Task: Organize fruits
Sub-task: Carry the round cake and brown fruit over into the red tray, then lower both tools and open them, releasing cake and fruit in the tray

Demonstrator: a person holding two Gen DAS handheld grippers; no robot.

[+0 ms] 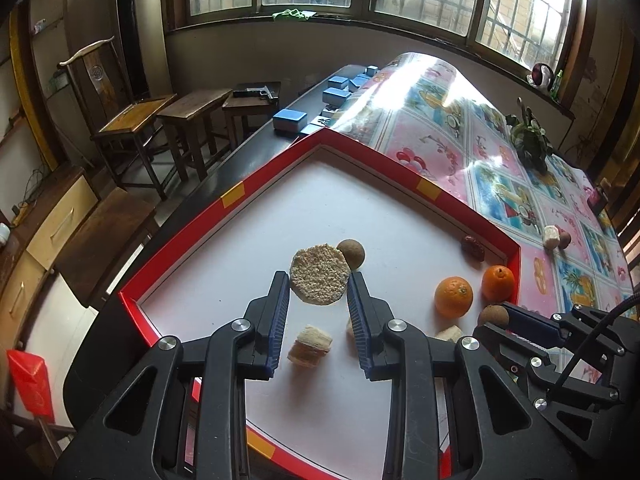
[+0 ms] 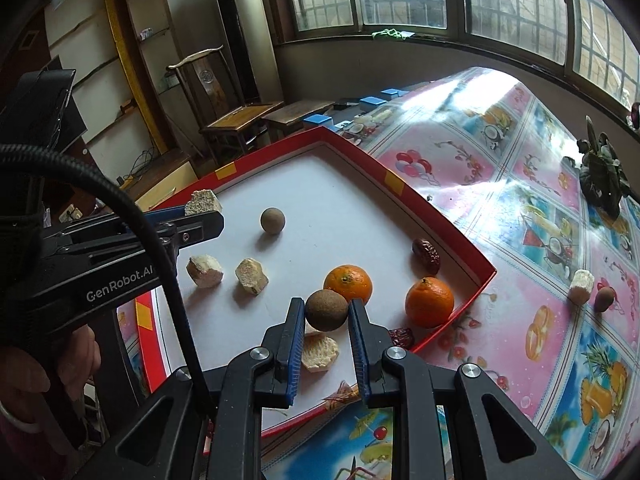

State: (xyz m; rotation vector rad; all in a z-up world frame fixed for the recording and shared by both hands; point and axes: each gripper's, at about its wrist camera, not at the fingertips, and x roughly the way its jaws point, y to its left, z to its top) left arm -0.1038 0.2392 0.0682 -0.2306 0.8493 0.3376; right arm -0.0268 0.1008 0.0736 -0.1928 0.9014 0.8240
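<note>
A red-rimmed white tray (image 1: 472, 206) (image 2: 440, 216) lies on the table. My left gripper (image 1: 319, 280) is shut on a round beige grainy slice (image 1: 319, 278), held above the tray; it also shows in the right wrist view (image 2: 202, 201). My right gripper (image 2: 326, 306) is shut on a brown round fruit (image 2: 326, 310), seen too in the left wrist view (image 1: 493, 314). In the tray lie two oranges (image 2: 348, 282) (image 2: 429, 302), another brown round fruit (image 2: 273, 220), a red date (image 2: 426, 255) and several pale chunks (image 2: 205, 270).
A pale chunk (image 2: 581, 286) and a small brown fruit (image 2: 603, 299) lie on the flowered tablecloth right of the tray. A dark plant (image 2: 602, 178) stands further back. Blue boxes (image 1: 289, 119) sit on the dark table end. Wooden stools and a chair (image 1: 132, 116) stand left.
</note>
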